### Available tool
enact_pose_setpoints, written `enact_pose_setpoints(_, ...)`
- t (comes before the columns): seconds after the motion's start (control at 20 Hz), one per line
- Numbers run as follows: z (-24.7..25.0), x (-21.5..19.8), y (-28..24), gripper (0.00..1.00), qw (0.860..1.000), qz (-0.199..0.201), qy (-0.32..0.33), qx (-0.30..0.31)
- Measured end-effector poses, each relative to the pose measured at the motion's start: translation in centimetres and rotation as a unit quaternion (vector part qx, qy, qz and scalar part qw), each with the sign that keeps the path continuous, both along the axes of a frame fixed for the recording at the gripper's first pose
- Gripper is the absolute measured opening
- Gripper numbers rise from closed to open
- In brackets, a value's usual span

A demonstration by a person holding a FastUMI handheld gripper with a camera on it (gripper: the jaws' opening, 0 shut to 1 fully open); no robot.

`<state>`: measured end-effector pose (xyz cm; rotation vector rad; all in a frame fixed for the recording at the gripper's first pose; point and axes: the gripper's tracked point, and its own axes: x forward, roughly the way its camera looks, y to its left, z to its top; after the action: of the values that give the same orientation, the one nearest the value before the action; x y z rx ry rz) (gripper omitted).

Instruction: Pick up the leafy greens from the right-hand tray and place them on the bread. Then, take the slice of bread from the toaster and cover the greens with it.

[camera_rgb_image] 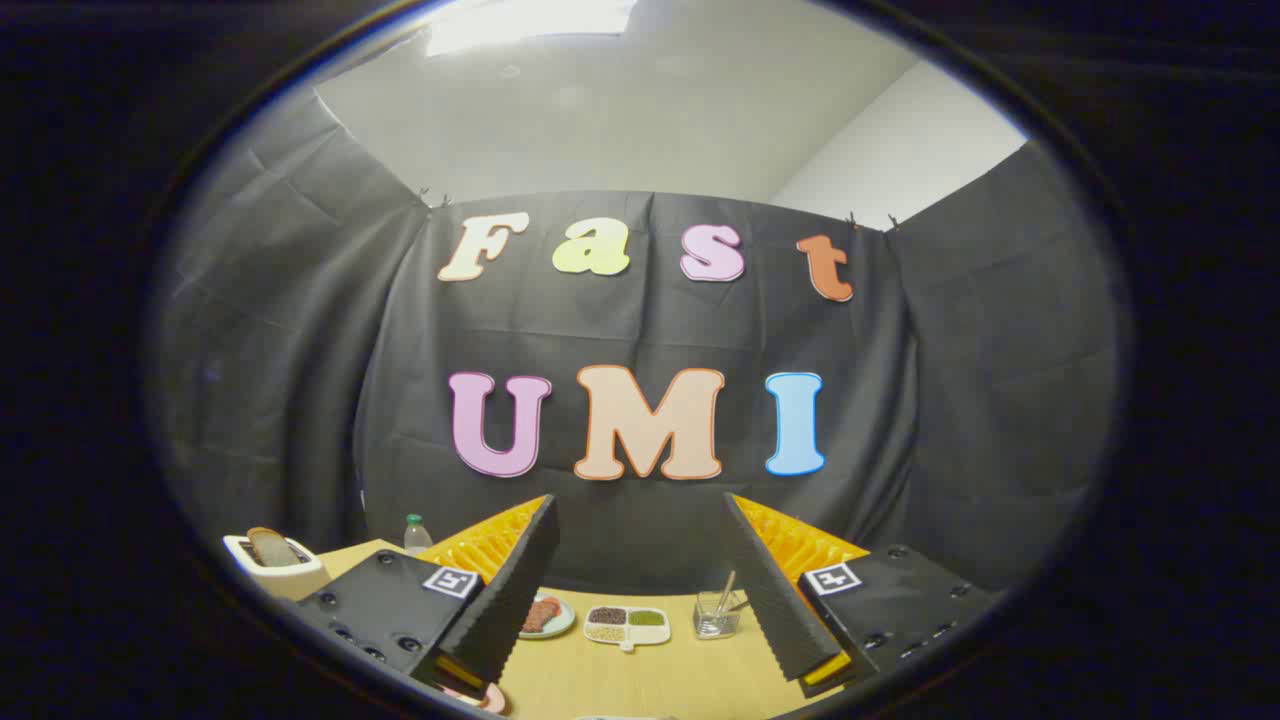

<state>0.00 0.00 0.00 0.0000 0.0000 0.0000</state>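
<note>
Gripper (640, 665) fingers spread wide apart, holding nothing, above the surface (680, 675). Beyond them sit one plate (547, 616), one divided dish (627, 625) and one clear cup (717, 613). One toaster (275, 562) off left holds one bread slice (268, 545); one bottle (417, 533) stands behind.

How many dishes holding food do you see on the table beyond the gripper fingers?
2. A round plate sits just beside the left finger; a divided dish lies between the open fingers, farther ahead. Others may be hidden behind the gripper.
</note>
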Motion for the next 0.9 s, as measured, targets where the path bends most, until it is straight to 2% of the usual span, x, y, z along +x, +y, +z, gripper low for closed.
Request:
enact_pose_setpoints(0.3, 0.2, 0.4, -2.6, 0.99, 1.0, -0.024, 0.0, 0.002)
enact_pose_setpoints(0.9, 0.2, 0.2, -3.4, 0.99, 1.0, -0.013, -0.002, 0.005)
